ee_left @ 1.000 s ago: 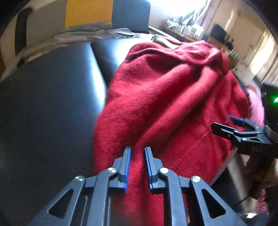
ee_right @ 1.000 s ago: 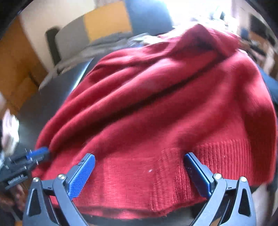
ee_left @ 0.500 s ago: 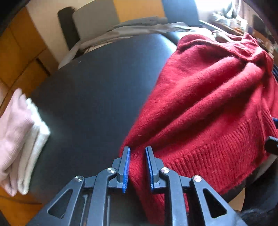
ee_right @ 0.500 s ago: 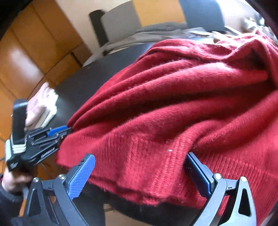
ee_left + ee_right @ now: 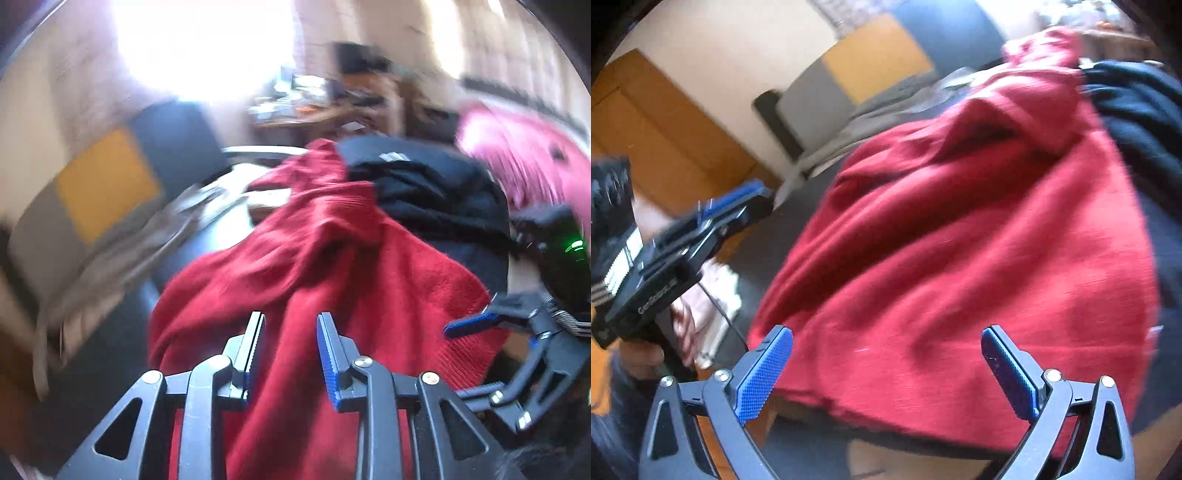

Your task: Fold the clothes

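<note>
A red knit sweater (image 5: pixel 332 277) lies bunched on a black table (image 5: pixel 122 332); in the right wrist view the red knit sweater (image 5: pixel 960 240) fills the middle. My left gripper (image 5: pixel 290 328) hovers above the sweater's near side. Its jaws are opening and the pads press on nothing. From the right wrist view the left gripper (image 5: pixel 738 195) hangs off the sweater's left edge, clear of the cloth. My right gripper (image 5: pixel 886 350) is wide open over the sweater's hem and holds nothing. The right gripper (image 5: pixel 491 325) also shows at the sweater's right edge. Both views are motion-blurred.
A dark navy garment (image 5: pixel 424 192) lies behind the sweater, with pink cloth (image 5: pixel 517 158) to its right. Grey clothing (image 5: pixel 147 236) drapes over a chair beyond the table. A folded pale cloth (image 5: pixel 716 295) sits at the table's left edge, near the person's hand (image 5: pixel 646 358).
The left gripper, shut on the sweater's hem corner earlier, has spread its jaws, let go, risen and swung toward the room. The right gripper stays wide open over the hem.
</note>
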Demonstrator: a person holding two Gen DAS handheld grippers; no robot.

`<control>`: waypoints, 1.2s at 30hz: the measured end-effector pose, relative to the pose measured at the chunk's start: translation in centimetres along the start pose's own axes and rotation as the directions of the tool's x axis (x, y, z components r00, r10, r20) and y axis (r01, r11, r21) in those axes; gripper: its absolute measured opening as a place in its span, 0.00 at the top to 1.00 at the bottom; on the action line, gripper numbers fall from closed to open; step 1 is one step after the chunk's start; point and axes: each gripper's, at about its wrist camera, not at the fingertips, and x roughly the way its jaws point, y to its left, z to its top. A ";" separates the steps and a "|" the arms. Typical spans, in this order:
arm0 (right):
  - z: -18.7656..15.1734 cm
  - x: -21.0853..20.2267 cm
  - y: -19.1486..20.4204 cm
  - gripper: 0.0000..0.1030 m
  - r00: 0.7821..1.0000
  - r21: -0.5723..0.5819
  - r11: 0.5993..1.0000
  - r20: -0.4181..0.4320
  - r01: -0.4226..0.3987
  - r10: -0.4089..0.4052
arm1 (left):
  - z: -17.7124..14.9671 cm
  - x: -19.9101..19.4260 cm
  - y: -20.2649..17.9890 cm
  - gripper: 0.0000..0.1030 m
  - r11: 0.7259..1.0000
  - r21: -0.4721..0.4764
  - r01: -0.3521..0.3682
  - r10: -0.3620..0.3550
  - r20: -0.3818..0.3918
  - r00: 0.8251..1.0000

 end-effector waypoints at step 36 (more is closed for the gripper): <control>0.9 6.0 0.8 0.00 0.951 -0.277 0.910 0.090 0.310 -0.296 | 0.5 8.5 13.4 0.95 0.866 -0.499 -0.017 -0.003 -0.038 0.999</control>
